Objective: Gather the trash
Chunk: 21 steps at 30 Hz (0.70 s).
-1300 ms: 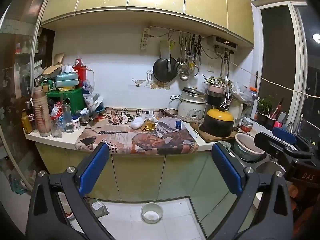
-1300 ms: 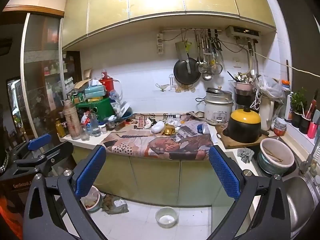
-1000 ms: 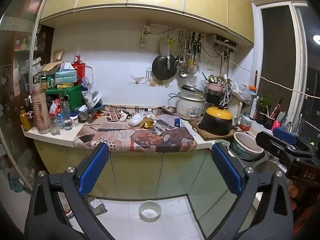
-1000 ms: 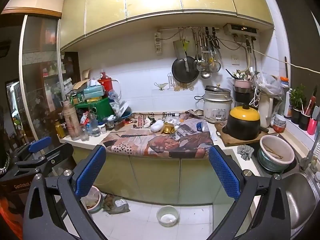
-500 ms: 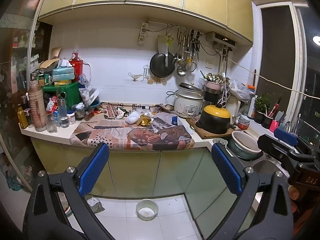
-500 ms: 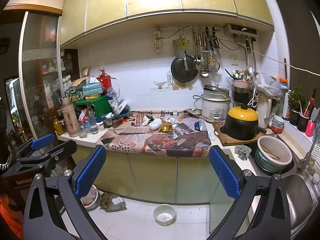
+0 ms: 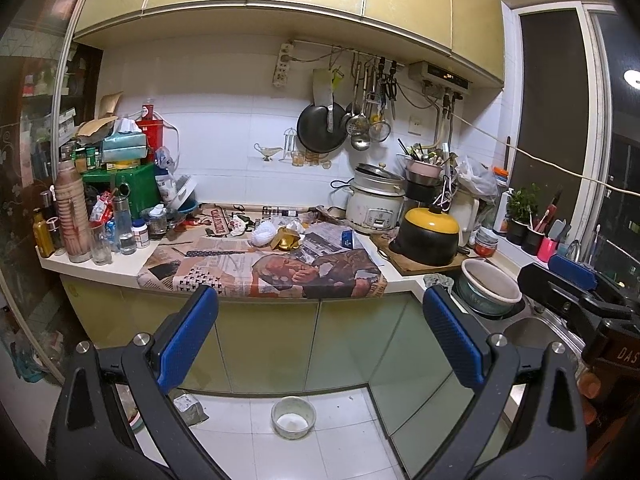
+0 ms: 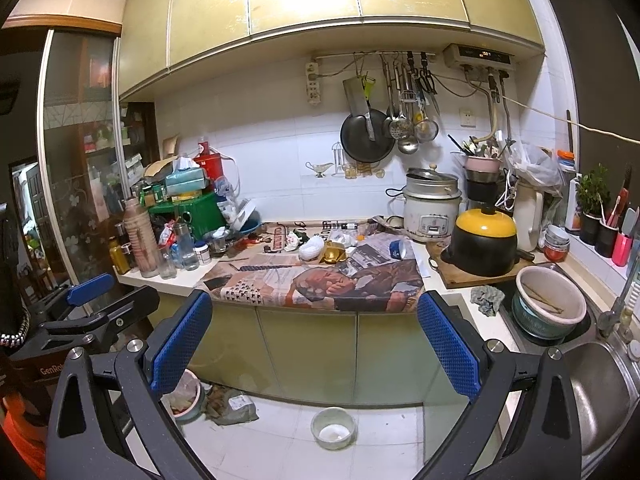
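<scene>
Trash lies on a newspaper-covered counter (image 7: 280,268): a white crumpled piece (image 7: 264,236), a gold wrapper (image 7: 286,240) and a blue wrapper (image 7: 347,238). They also show in the right wrist view as the white piece (image 8: 312,249), the gold wrapper (image 8: 335,253) and the blue wrapper (image 8: 397,249). My left gripper (image 7: 320,340) is open and empty, well back from the counter. My right gripper (image 8: 316,338) is open and empty too. Each gripper shows at the edge of the other's view.
Bottles and jars (image 7: 80,224) crowd the counter's left end. A rice cooker (image 7: 376,204) and a yellow-lidded black pot (image 7: 426,240) stand at the right, with a sink (image 8: 592,392) beyond. A small bowl (image 8: 333,428), a bin (image 8: 186,396) and a bag (image 8: 234,402) lie on the floor.
Both grippers have drifted back and slightly up from the counter; the scene sits a little lower and smaller. Jaws stay open.
</scene>
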### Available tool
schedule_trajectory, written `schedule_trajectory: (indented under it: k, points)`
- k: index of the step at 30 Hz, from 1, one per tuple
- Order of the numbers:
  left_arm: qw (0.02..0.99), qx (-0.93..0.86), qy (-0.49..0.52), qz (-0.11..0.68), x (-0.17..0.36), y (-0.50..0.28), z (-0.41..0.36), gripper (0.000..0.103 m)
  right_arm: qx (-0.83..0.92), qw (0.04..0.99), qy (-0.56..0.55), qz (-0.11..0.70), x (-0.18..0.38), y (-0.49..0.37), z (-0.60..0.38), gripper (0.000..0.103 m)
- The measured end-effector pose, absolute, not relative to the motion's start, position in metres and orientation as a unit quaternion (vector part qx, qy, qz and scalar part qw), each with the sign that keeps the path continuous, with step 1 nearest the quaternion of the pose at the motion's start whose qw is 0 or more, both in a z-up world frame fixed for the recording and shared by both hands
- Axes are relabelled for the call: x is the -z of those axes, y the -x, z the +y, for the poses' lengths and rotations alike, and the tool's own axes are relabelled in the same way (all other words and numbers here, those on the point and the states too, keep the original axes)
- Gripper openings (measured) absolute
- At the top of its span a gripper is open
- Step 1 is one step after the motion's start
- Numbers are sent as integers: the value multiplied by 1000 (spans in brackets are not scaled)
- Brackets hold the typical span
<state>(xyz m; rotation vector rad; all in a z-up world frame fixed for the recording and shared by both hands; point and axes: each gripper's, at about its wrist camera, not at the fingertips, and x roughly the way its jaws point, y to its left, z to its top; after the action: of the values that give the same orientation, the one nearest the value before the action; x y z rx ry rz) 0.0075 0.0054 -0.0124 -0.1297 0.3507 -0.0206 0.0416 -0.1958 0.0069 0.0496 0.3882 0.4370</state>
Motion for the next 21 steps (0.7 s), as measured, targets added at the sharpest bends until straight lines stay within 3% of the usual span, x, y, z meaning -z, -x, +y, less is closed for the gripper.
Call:
schedule_trajectory:
  k: [21]
  points:
    - [983, 14, 59, 174, 8, -11, -1, 103, -215, 957, -26, 192, -7, -42, -197, 102]
